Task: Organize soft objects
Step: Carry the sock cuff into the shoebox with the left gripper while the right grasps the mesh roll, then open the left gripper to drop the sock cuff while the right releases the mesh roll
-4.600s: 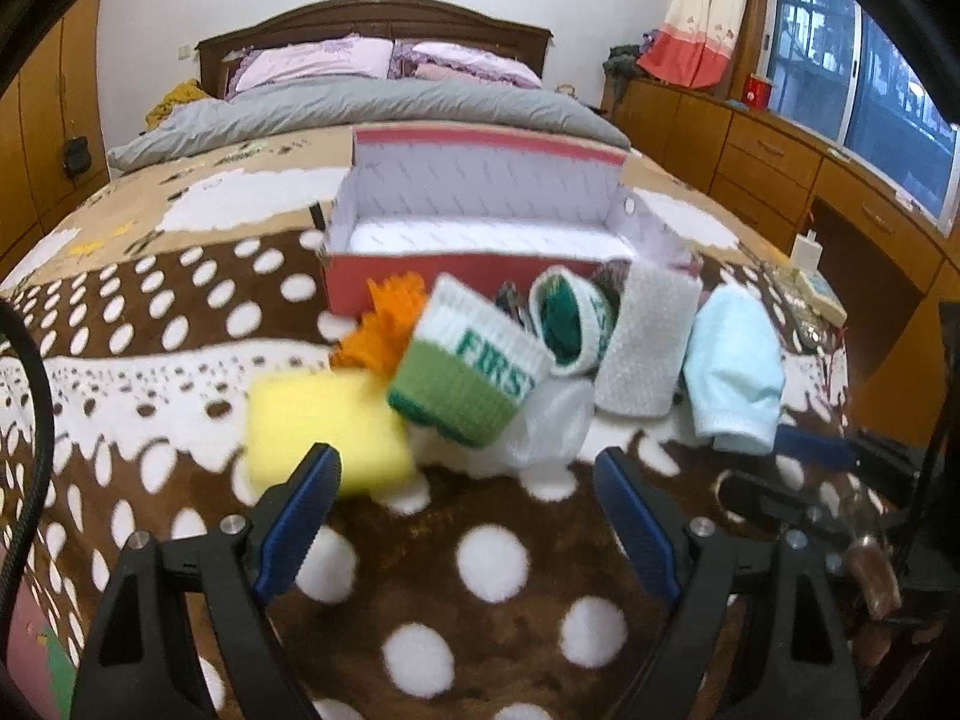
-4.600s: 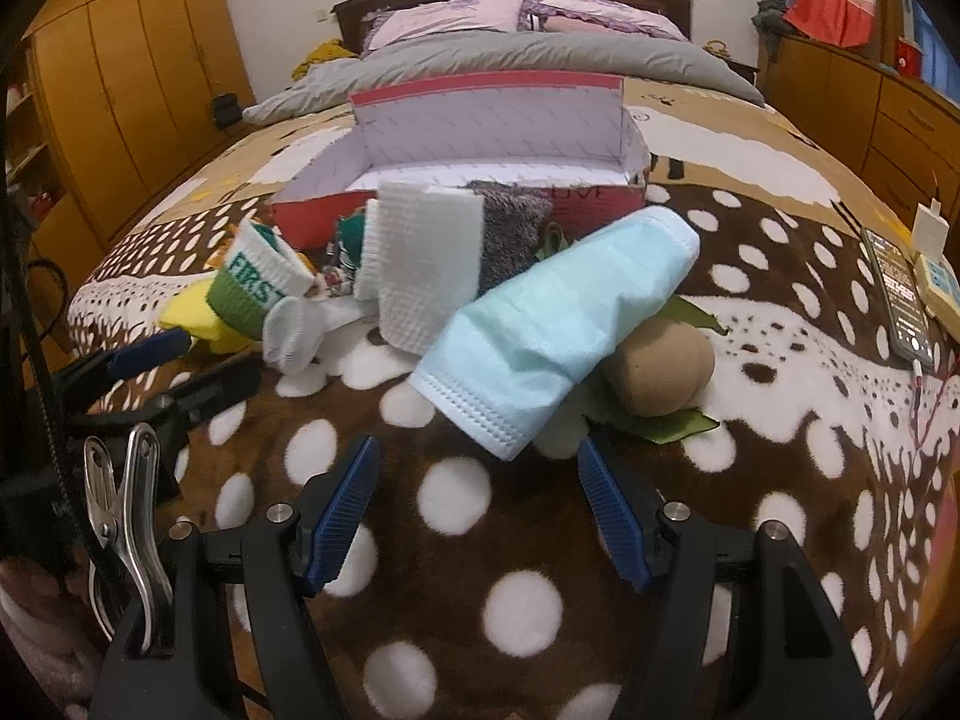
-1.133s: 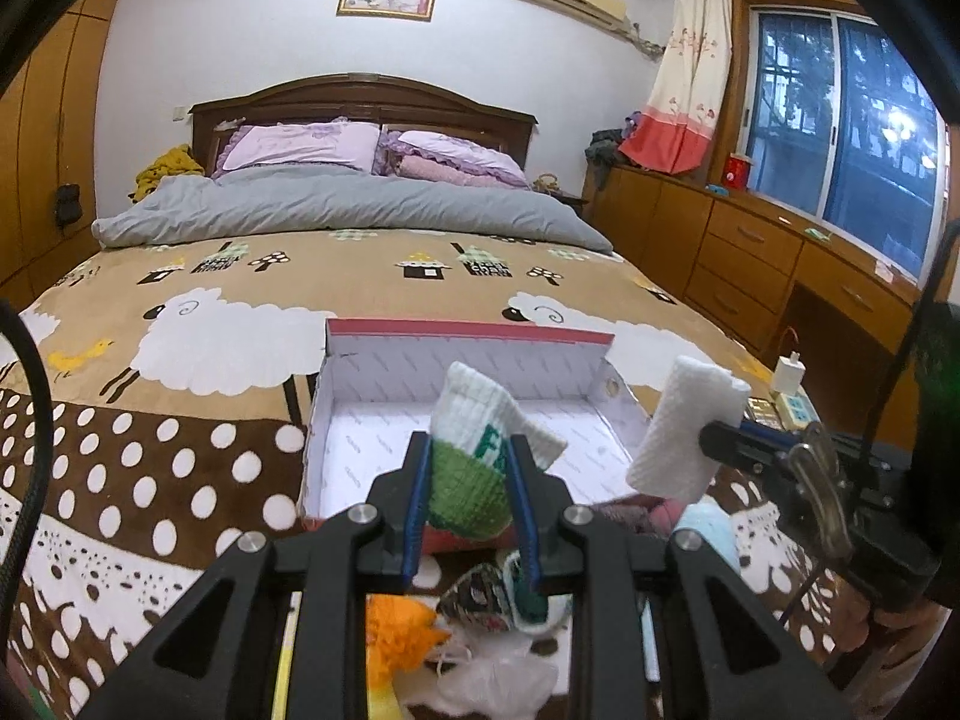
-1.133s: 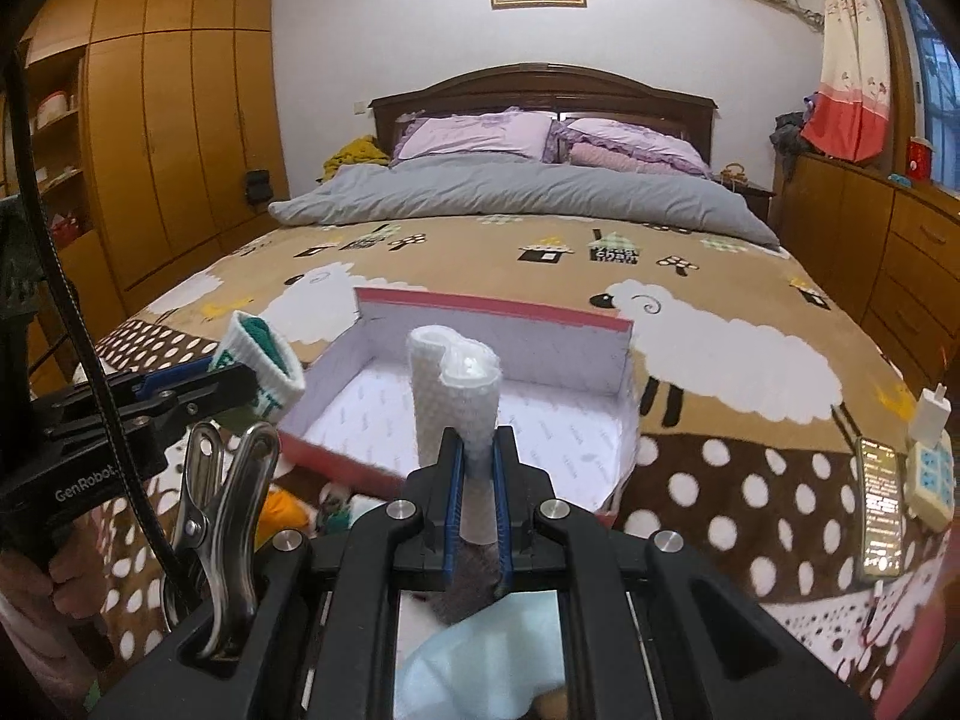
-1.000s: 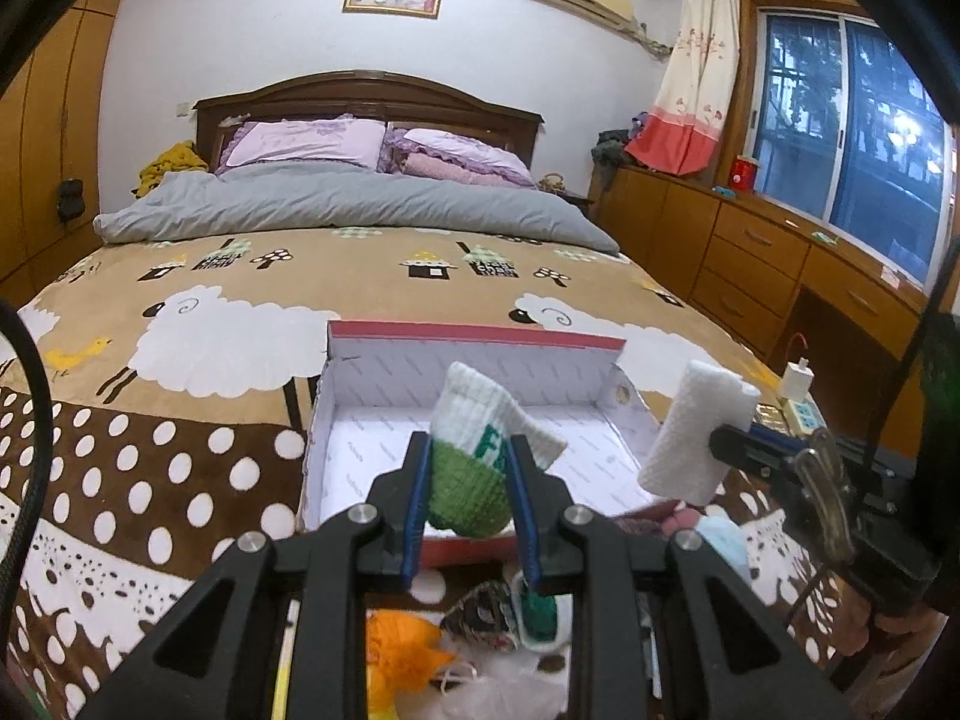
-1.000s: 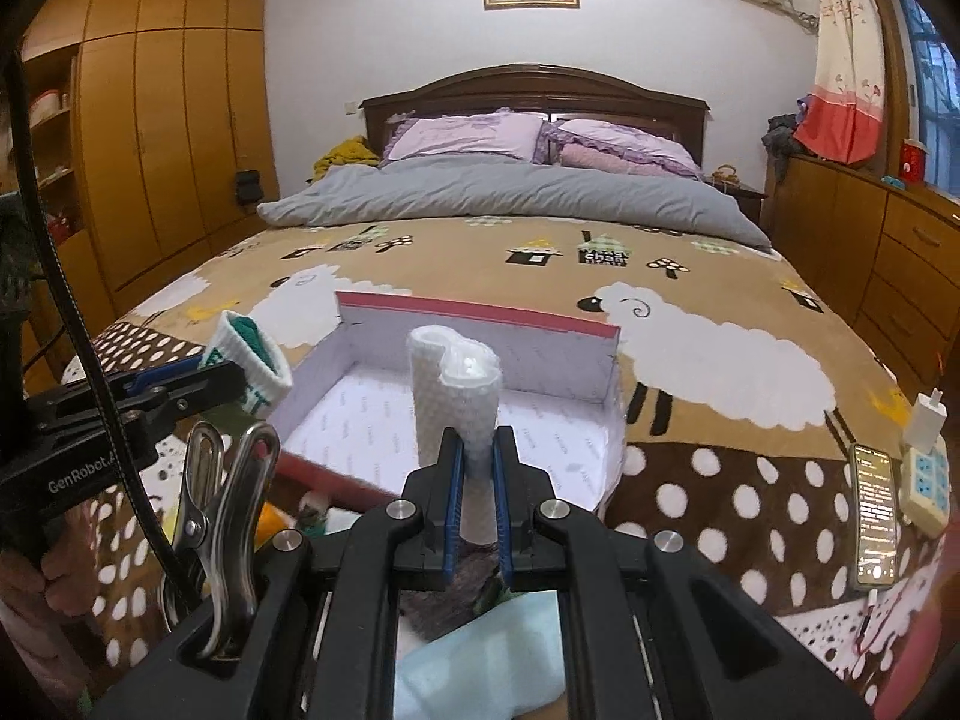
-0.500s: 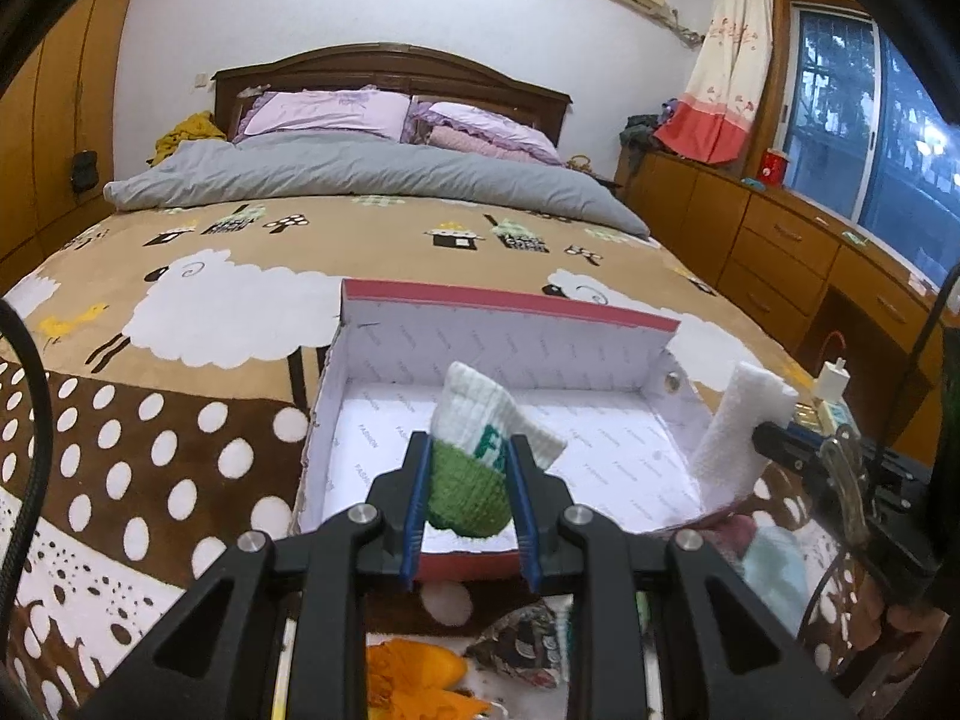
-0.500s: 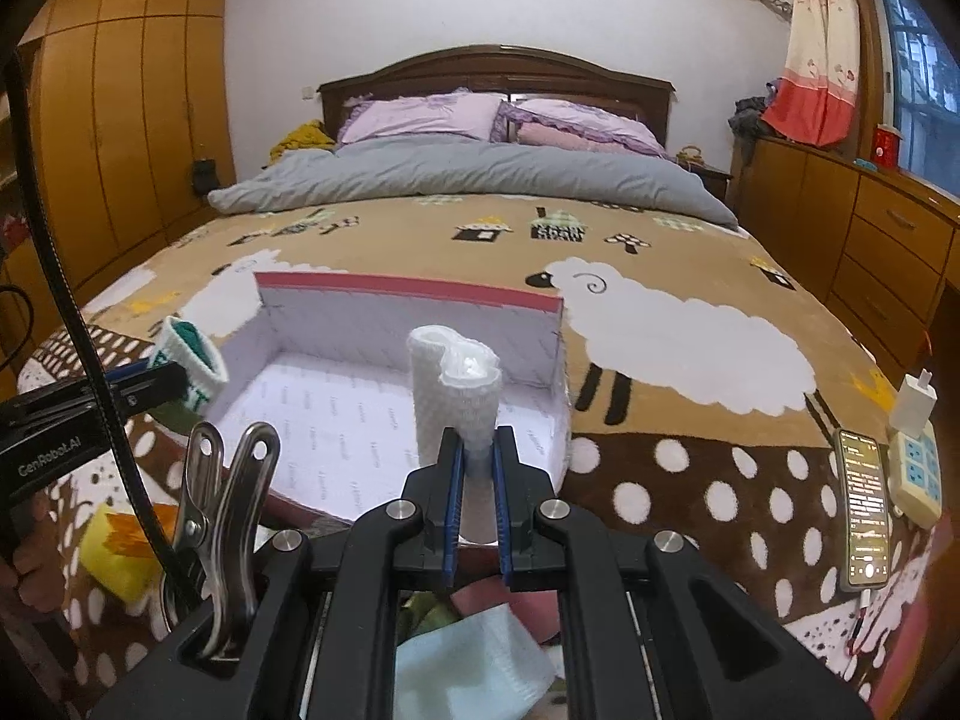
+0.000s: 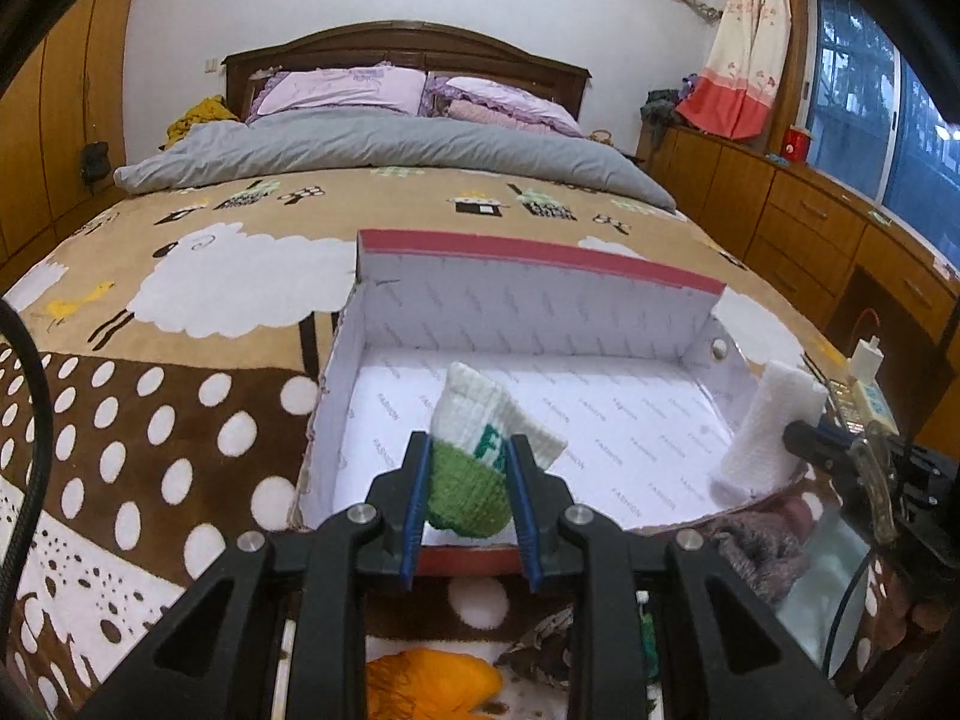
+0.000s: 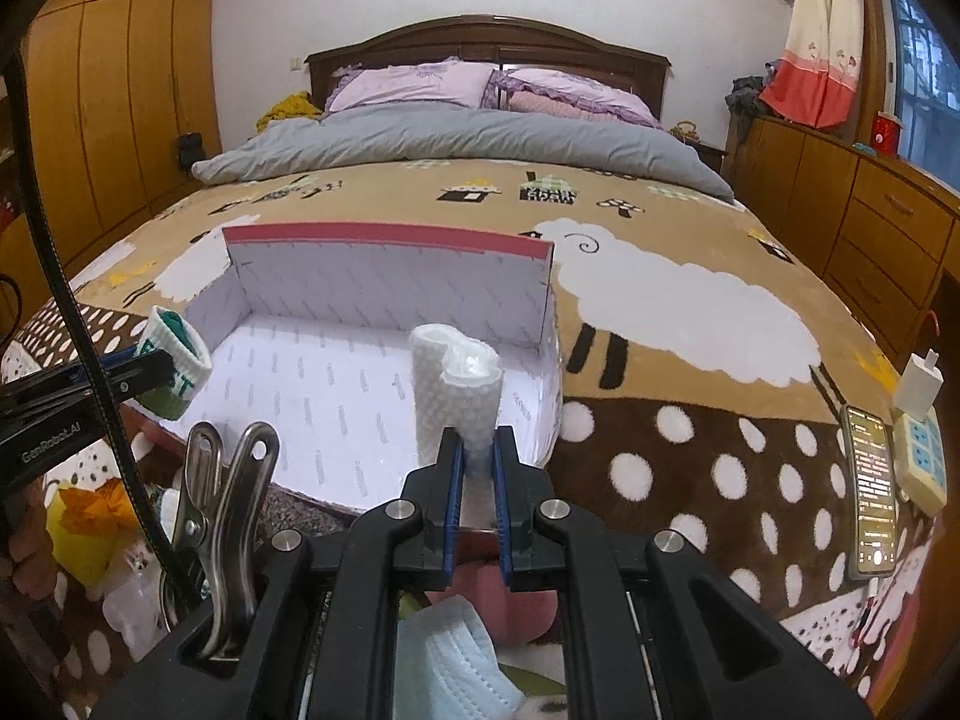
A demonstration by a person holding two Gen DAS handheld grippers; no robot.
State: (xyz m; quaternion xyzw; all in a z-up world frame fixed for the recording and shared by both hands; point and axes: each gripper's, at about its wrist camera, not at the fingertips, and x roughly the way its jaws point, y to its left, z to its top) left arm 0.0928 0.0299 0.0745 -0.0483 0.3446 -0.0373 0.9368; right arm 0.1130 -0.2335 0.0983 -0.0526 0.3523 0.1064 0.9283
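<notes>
My left gripper (image 9: 469,480) is shut on a green and white knitted sock (image 9: 480,468) and holds it over the front edge of the open red box with a white lining (image 9: 540,300). My right gripper (image 10: 477,468) is shut on a rolled white cloth (image 10: 456,396), held upright over the box's front right corner (image 10: 390,276). The sock also shows in the right wrist view (image 10: 177,369), and the white cloth shows in the left wrist view (image 9: 765,435). The box is empty inside.
Below the grippers on the spotted bedspread lie an orange item (image 9: 432,684), a yellow sponge (image 10: 78,528), a light blue face mask (image 10: 456,660) and a grey-brown knit (image 9: 756,546). A phone (image 10: 870,498) and a power strip (image 10: 918,456) lie at the right.
Both grippers closed on the sock and the white cloth, lifted them off the bedspread, and carried them forward to the box. In the last half second the box has drawn closer.
</notes>
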